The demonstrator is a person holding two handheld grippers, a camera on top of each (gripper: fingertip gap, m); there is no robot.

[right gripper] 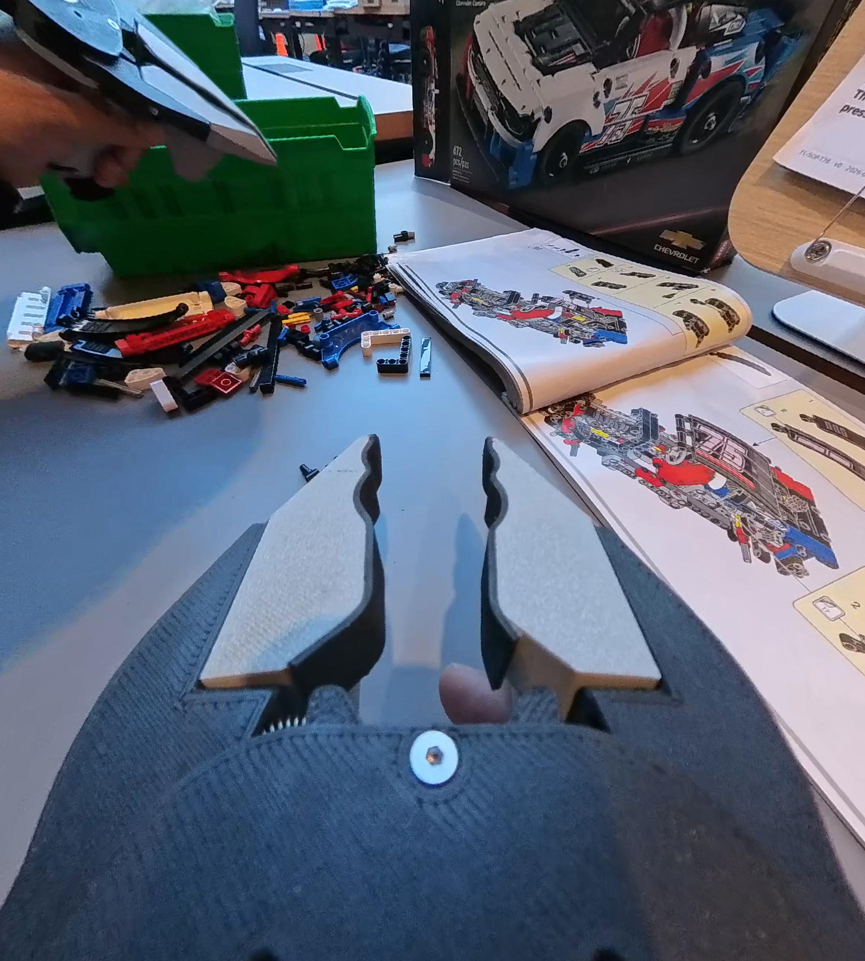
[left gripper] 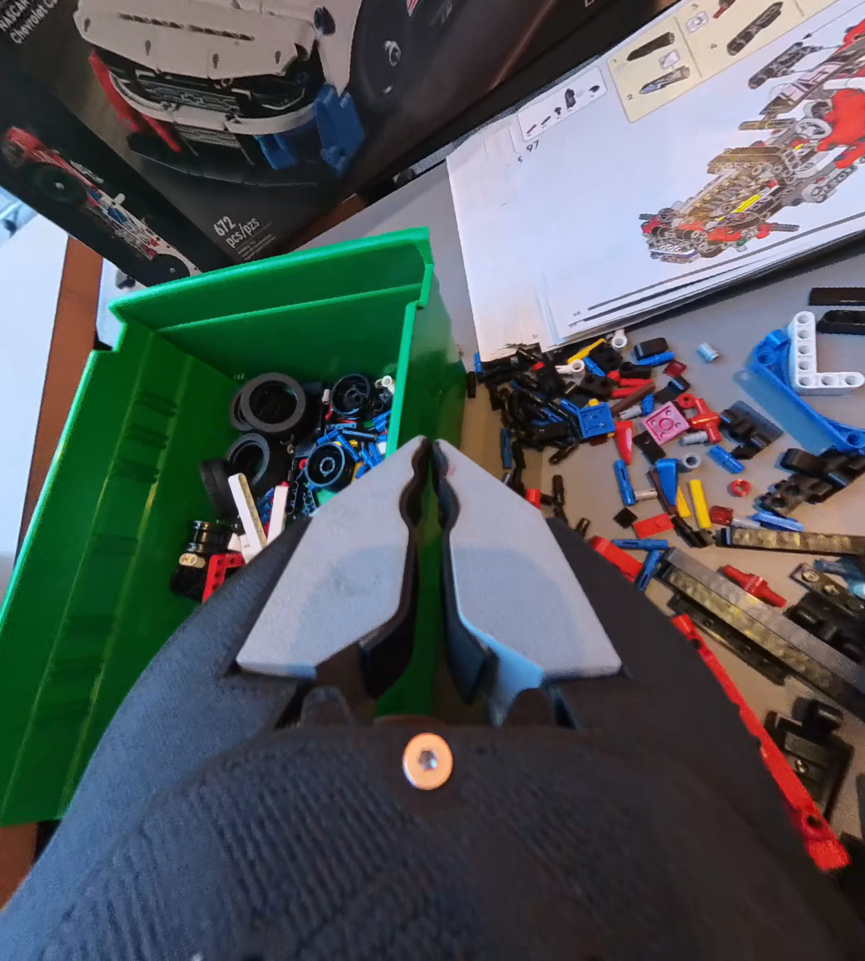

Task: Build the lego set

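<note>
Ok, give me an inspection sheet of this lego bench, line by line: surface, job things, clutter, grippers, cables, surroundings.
Surface: grey table, bare in front of the right gripper.
Job's things: green bin holding tyres, wheels and small parts; loose pieces spread on the table beside it; open instruction booklet; set box standing behind.
Clutter: one small black pin lying apart from the pile.
Grippers: left gripper shut, empty, over the bin's near wall; right gripper open, empty, over bare table.
Cables: nothing seen.
Surroundings: wooden board with a printed sheet on a stand at right; other tables behind, blurred.
</note>
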